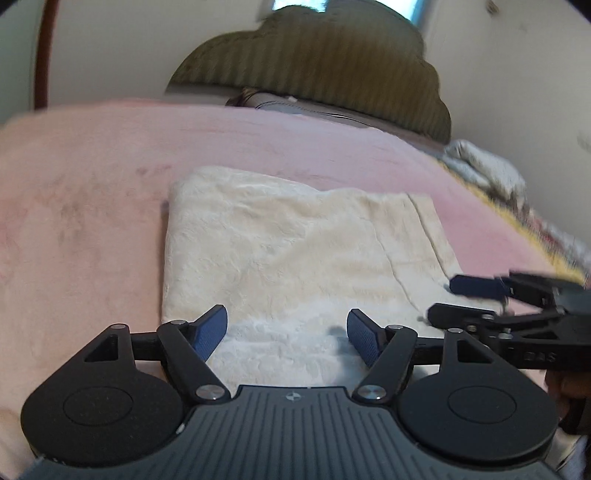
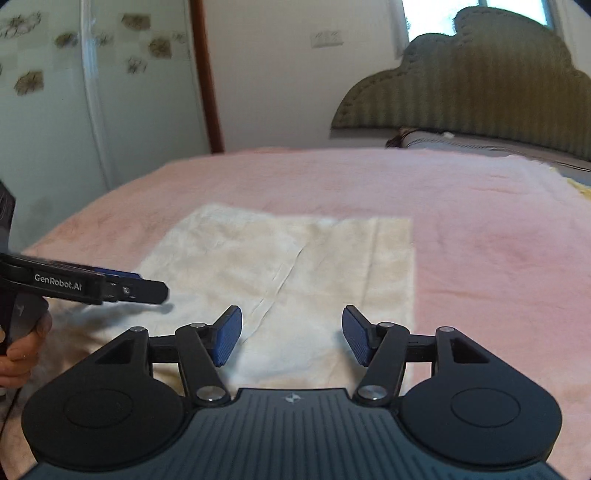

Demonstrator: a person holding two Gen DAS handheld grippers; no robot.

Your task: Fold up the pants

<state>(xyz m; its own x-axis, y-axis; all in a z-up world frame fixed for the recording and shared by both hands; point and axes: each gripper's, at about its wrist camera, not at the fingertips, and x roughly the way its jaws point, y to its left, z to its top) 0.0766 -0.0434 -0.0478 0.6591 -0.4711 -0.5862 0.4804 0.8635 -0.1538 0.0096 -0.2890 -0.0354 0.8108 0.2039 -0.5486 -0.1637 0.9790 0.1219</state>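
Pants: cream pants (image 1: 295, 251) lie folded into a flat, roughly square stack on the pink blanket (image 1: 92, 206); same stack (image 2: 288, 266) seen from the right wrist on the pink blanket (image 2: 498, 240).
Fold detail: a narrower layer edge shows along the stack's right side; a long crease runs diagonally across the top layer.
Left gripper: left gripper (image 1: 287, 334) hovers at the stack's near edge, blue pads spread wide apart, nothing between them. From the right wrist it (image 2: 147, 286) enters from the left, side-on, its tips over the stack's near-left corner; whether it touches the fabric cannot be told.
Right gripper: right gripper (image 2: 291, 332) sits at the near edge of the stack, pads spread wide, gripping nothing. In the left wrist view it (image 1: 454, 301) comes in from the right, blurred, over the stack's near-right edge, fingers parted.
Hand: a hand (image 2: 18, 354) holds the left gripper's handle at the frame's left edge.
Bed: striped olive headboard (image 2: 480, 88) with scalloped top at the far end; a grey pillow (image 2: 461, 142) lies at its base.
Right side of bed: crumpled pale bedding (image 1: 487, 170), blurred, beyond the blanket's edge.
Containers: none can be made out in either view.
Background: a white wall with a brown door frame (image 2: 208, 74); a bright window (image 2: 436, 14) above the headboard.
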